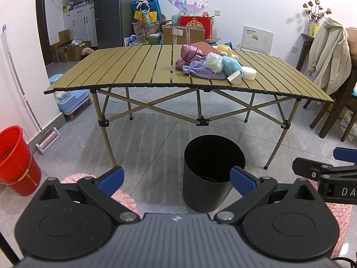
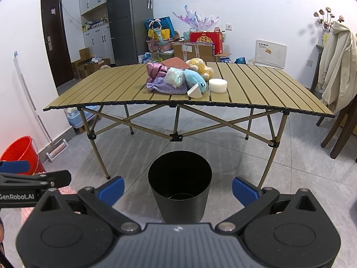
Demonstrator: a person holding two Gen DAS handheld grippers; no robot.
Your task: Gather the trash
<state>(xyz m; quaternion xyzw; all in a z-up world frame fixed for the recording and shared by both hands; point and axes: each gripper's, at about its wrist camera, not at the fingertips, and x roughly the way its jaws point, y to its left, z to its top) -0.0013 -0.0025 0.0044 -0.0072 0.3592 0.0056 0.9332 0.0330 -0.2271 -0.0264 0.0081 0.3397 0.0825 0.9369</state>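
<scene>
trash pile: a heap on the far middle of the desk point(image 2: 111, 93) — pink satin bundle point(image 2: 156, 70), purple knit pouch point(image 2: 166, 87), crinkly clear plastic wad point(image 2: 175, 77), blue plush point(image 2: 195, 79), yellow plush point(image 2: 199, 65), all touching
foam bits: white foam disc point(image 2: 217, 85) just beside the blue plush, white foam wedge point(image 2: 194, 92) at the front of the heap, near the desk edge
bin: black round bin point(image 2: 179, 183) on the floor tiles in front of the desk, open top, looks pretty much empty inside
left hand-held gripper point(image 1: 177, 178): low over the floor, its 2 blue pads point(image 1: 111, 177) spread wide apart, nothing between them — bin sits in the gap
right hand-held gripper point(image 2: 178, 188): same deal, pads wide apart and holding nothing, bin straight ahead
side stuff: red bucket point(image 1: 16, 160) on the floor at the left wall, pink fuzzy rug point(image 1: 125, 198) under the grippers, cream jacket point(image 2: 337, 67) draped over a chair on the right
</scene>
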